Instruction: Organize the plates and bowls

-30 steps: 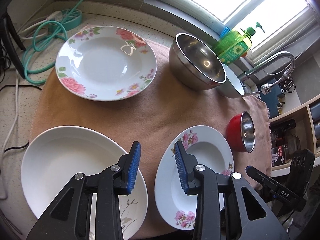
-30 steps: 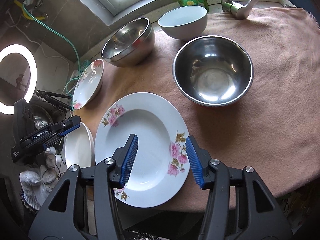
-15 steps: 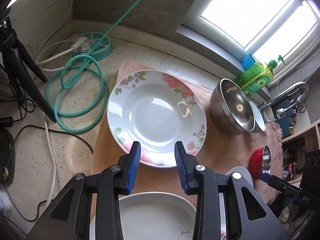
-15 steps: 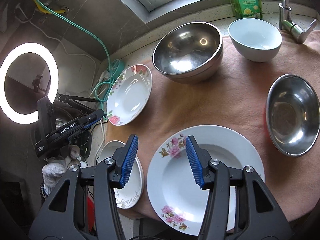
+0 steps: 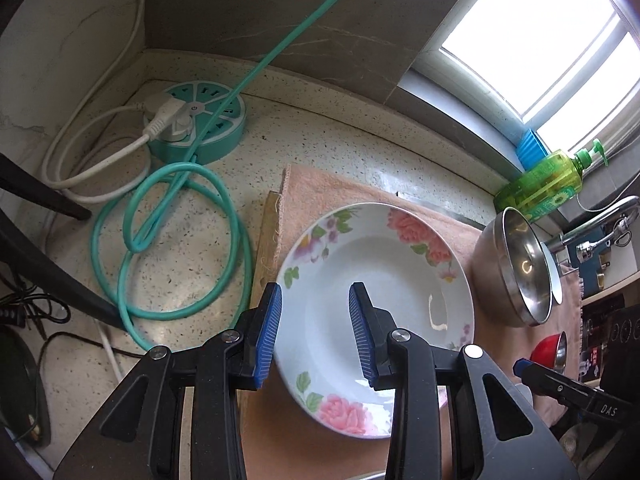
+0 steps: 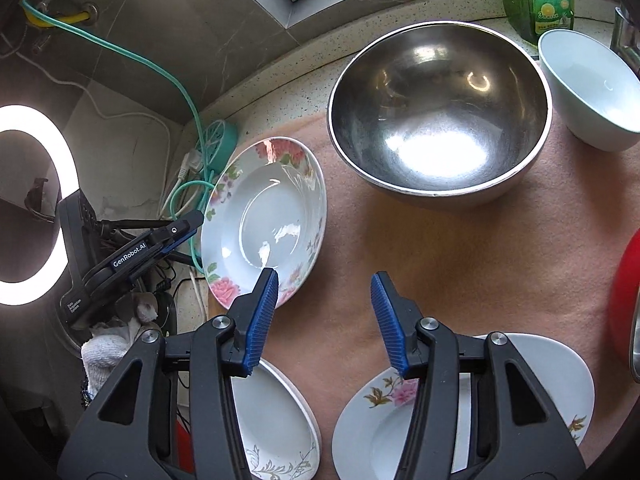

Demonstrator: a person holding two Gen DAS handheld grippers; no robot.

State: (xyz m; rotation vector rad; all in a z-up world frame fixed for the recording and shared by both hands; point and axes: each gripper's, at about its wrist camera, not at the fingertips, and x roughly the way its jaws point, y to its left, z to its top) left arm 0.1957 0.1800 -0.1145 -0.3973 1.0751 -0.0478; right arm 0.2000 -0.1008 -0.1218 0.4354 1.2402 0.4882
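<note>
Left wrist view: the left gripper (image 5: 315, 336) is seen poised over the near left rim of a rose-patterned soup plate (image 5: 380, 264), its blue-padded jaws parted narrowly with nothing gripped; whether the rim is touched cannot be told. The plate is laid on a peach cloth (image 5: 320, 188) spread over a speckled countertop (image 5: 320, 140). To the plate's right a steel mixing bowl (image 5: 516, 272) is set, with a small red bowl (image 5: 550, 350) below it. A green dish-soap bottle (image 5: 540, 180) is stood by the window ledge. A round teal power strip (image 5: 200, 128) and a coiled teal cable (image 5: 172, 240) are placed at the left of the cloth.

From the right wrist camera, the right gripper (image 6: 323, 316) is shown above bare cloth, its jaws moderately apart, having just been closing slightly, and nothing is held between them. The rose-patterned plate is seen just beyond its left finger, the large steel bowl farther back, and a white ceramic bowl (image 6: 592, 92) just beside that. A plate with pink blossoms (image 6: 540, 400) and a white plate with grey sprigs (image 6: 276, 432) are partly hidden under the gripper's arms. The left gripper is glimpsed at the left edge, by a lit ring light (image 6: 60, 184).
</note>
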